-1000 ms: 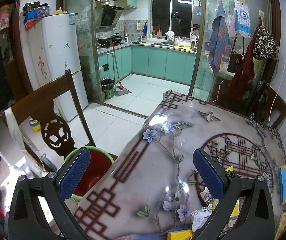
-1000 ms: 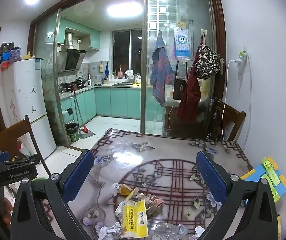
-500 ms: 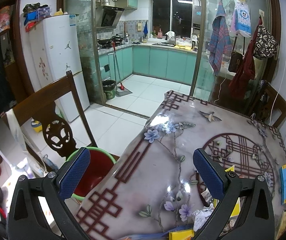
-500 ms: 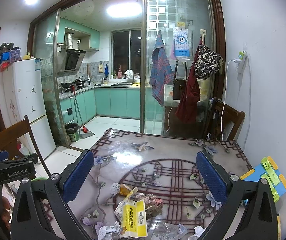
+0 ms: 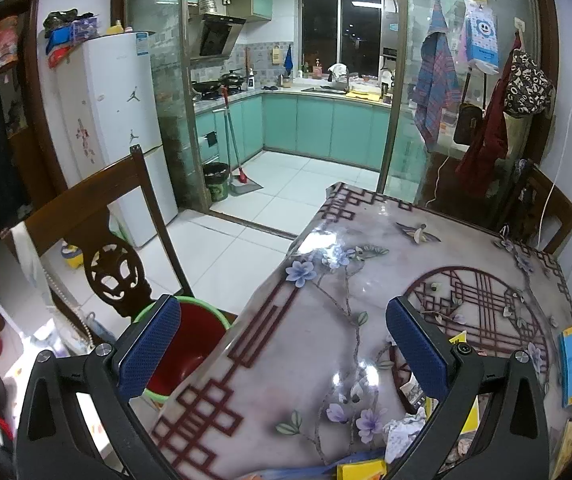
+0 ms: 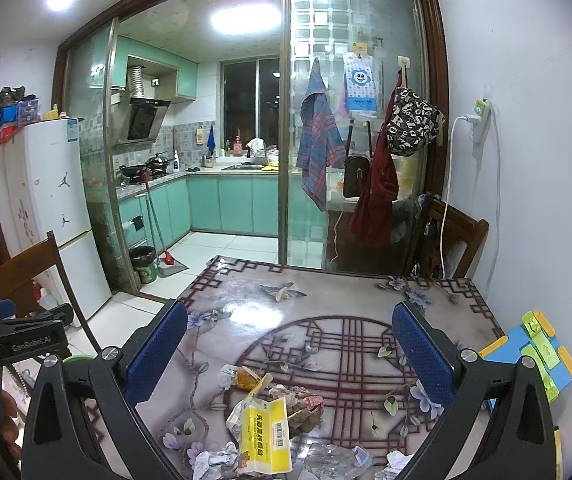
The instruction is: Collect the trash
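A pile of trash lies on the near part of the flowered table (image 6: pixel 326 304): a yellow packet (image 6: pixel 264 436), crumpled wrappers (image 6: pixel 298 400), white tissue (image 6: pixel 210 460) and clear plastic (image 6: pixel 330 456). My right gripper (image 6: pixel 288 354) is open and empty above it. My left gripper (image 5: pixel 282 348) is open and empty over the table's left edge (image 5: pixel 246 320). A red bin with a green rim (image 5: pixel 184 352) stands on the chair seat beside the table. White tissue (image 5: pixel 400 434) and yellow packets (image 5: pixel 360 471) show at the bottom of the left wrist view.
A dark wooden chair (image 5: pixel 102 232) stands left of the table, another (image 6: pixel 454 236) at the far right corner. A blue and yellow toy (image 6: pixel 534 352) lies at the table's right edge. My left gripper (image 6: pixel 18 344) shows at the left of the right wrist view.
Both views have shifted very slightly; both grippers stay open and nothing was taken hold of.
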Available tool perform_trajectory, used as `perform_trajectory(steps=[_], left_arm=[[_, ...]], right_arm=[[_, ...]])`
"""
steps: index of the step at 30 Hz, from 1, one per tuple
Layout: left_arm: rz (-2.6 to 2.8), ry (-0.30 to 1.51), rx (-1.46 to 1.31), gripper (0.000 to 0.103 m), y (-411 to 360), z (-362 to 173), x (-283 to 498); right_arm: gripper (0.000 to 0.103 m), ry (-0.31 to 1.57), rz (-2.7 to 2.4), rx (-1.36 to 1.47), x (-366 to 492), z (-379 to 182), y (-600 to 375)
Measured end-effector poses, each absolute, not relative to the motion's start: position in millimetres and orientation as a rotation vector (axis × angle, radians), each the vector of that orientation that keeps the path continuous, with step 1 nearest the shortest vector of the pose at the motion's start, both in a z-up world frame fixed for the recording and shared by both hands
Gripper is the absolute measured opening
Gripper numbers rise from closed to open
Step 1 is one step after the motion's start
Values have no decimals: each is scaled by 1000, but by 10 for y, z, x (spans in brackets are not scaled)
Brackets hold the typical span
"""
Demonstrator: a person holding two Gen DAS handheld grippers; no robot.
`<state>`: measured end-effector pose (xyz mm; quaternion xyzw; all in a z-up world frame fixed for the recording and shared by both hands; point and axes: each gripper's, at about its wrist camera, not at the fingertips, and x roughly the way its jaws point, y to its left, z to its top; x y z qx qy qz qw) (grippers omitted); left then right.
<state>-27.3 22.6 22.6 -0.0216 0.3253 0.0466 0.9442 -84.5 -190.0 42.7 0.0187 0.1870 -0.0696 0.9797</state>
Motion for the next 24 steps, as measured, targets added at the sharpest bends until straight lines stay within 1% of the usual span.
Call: perform_trajectory(steps=[12, 15, 18, 20, 22, 24], left_arm=[[10, 695, -15, 103, 62, 136, -275], [-99, 784, -3, 103, -40, -91, -216], [-214, 931, 6, 103, -187, -470, -208], [-282, 1030, 27, 103, -291, -758, -318], [-317, 1103, 56, 103, -378, -952, -435], [-343, 1180, 104, 103, -478, -1201, -608]], right_arm=[[103, 424, -94, 114, -801, 332, -2151], [103, 499, -78, 160, -749, 190, -2279], [103, 584, -86, 186, -703, -16, -2459], [103, 638, -100, 168, -666, -156, -2603], [103, 735, -112, 181, -676, -258, -2729], [103, 747, -139, 170, -666, -370, -2815]])
